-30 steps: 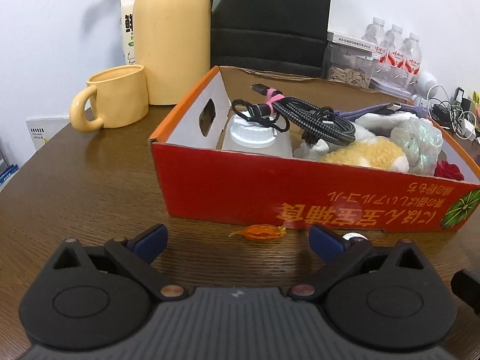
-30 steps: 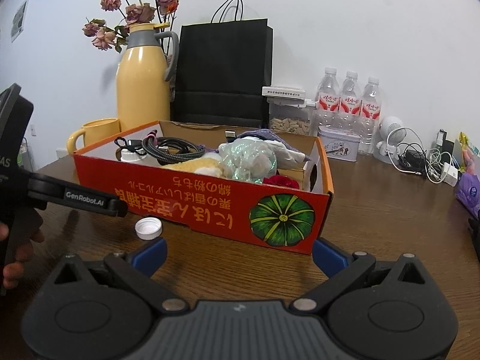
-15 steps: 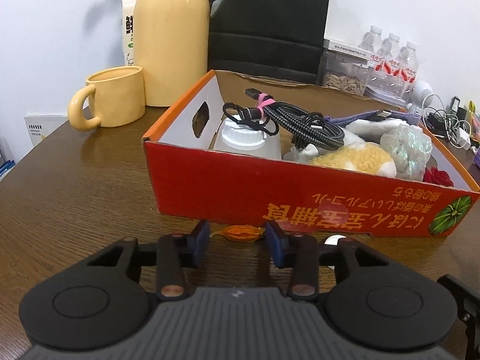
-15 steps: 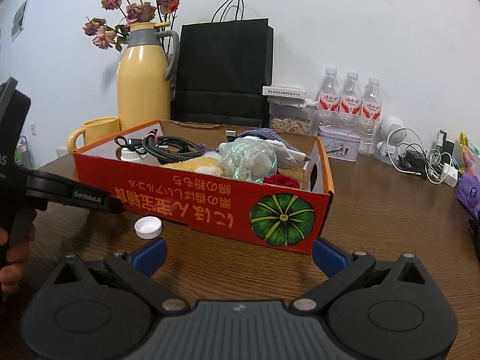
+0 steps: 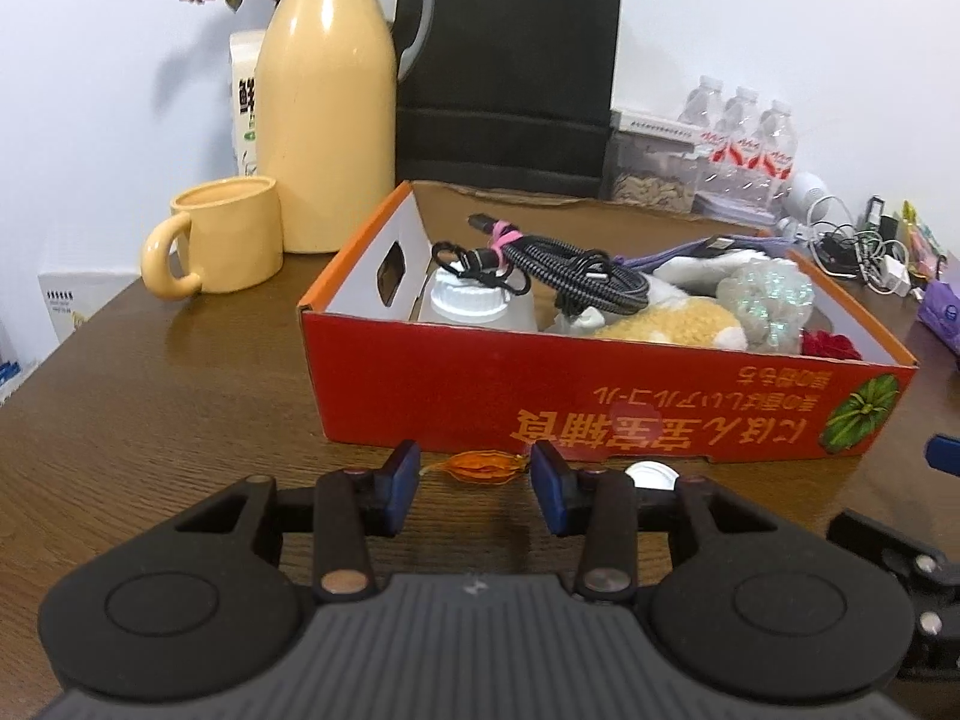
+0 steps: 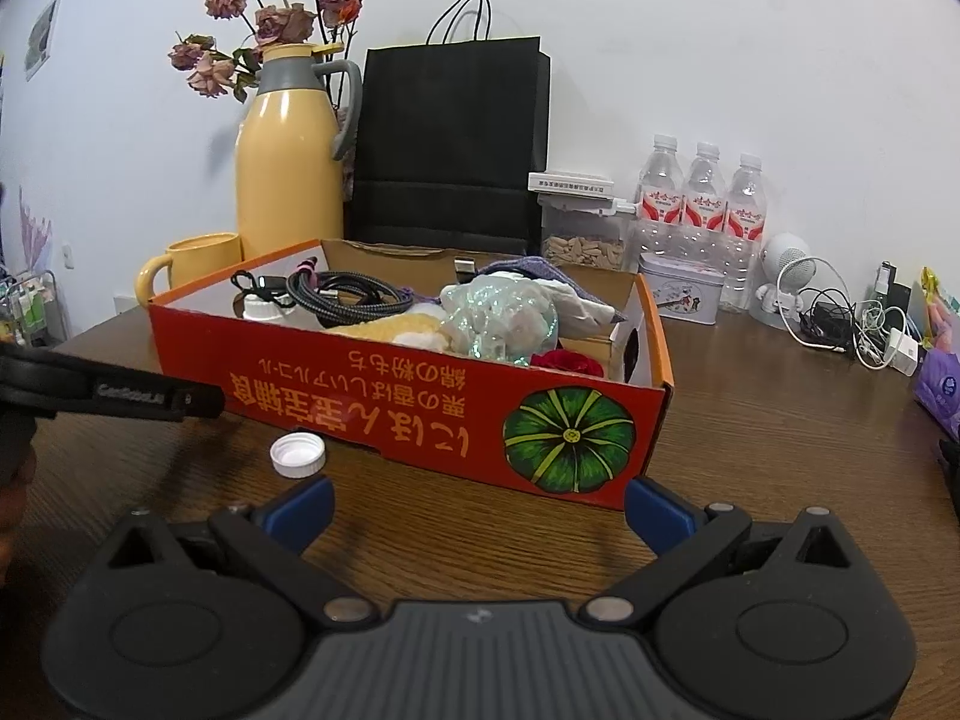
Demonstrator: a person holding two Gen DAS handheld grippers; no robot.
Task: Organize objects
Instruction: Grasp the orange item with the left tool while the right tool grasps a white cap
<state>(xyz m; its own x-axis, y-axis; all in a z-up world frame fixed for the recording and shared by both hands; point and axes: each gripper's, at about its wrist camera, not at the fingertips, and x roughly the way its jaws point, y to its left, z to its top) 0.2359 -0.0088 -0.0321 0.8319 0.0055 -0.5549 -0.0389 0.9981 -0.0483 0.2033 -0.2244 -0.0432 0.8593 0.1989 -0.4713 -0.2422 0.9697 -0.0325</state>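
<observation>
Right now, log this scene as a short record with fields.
left gripper: closed on the orange dried husk, just in front of the box
right gripper: open, empty
red cardboard box: holds cables, a plush toy, a white-capped bottle
white bottle cap: loose on the table, open side up, beside the box front
table: brown wood

Lived-in home or small office corner, not lab or shop. Dark wood-grain tabletop (image 6: 750, 420) against plain white wall. Yellow thermos jug (image 6: 288, 162) stuffed with dried roses (image 6: 264, 24), matching yellow mug (image 5: 222, 234) beside it. Black paper shopping bag (image 6: 450, 144), three water bottles (image 6: 702, 210), clear jar of seeds (image 6: 582, 240), small tin (image 6: 678, 294). Tangle of chargers and cables (image 6: 852, 324) at far right. Red fruit carton (image 6: 420, 402) reused as catch-all.
</observation>
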